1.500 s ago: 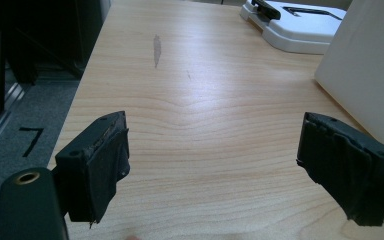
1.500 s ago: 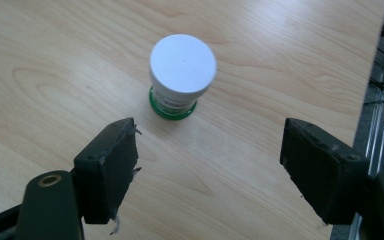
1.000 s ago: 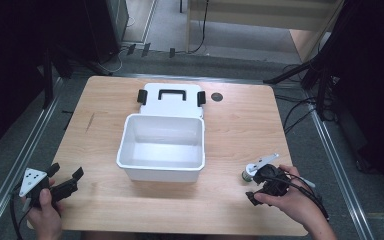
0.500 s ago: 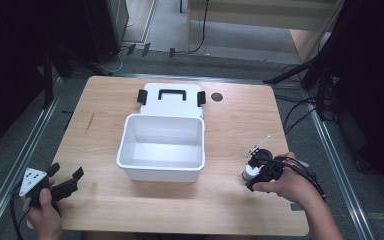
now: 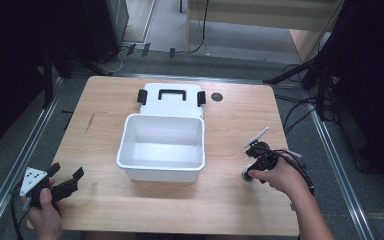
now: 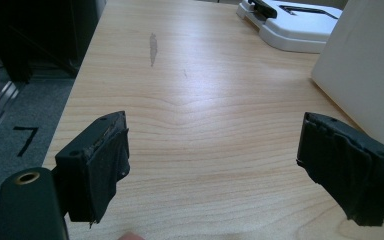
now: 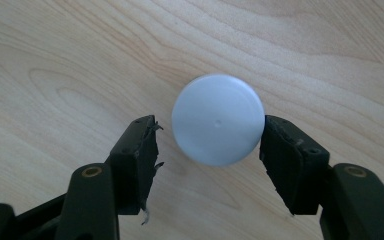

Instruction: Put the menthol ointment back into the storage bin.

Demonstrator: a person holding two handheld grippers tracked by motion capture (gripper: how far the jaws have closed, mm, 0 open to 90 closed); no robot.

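Pale wood desk [image 5: 230, 210] carries a white round-capped container [image 7: 218, 120] near its right edge, directly between the right gripper [image 7: 207, 150]'s jaws, which have just been closing: one touches, the other shows a gap. Far off, the left gripper [image 6: 212, 165] gapes empty.

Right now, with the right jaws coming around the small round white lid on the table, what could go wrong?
1. The white lid sits off-centre: the jaws have just been closing, one touches its edge while the other is apart, so the right gripper may push it sideways.
2. The lid looks flat and low; the jaws may slip over it.
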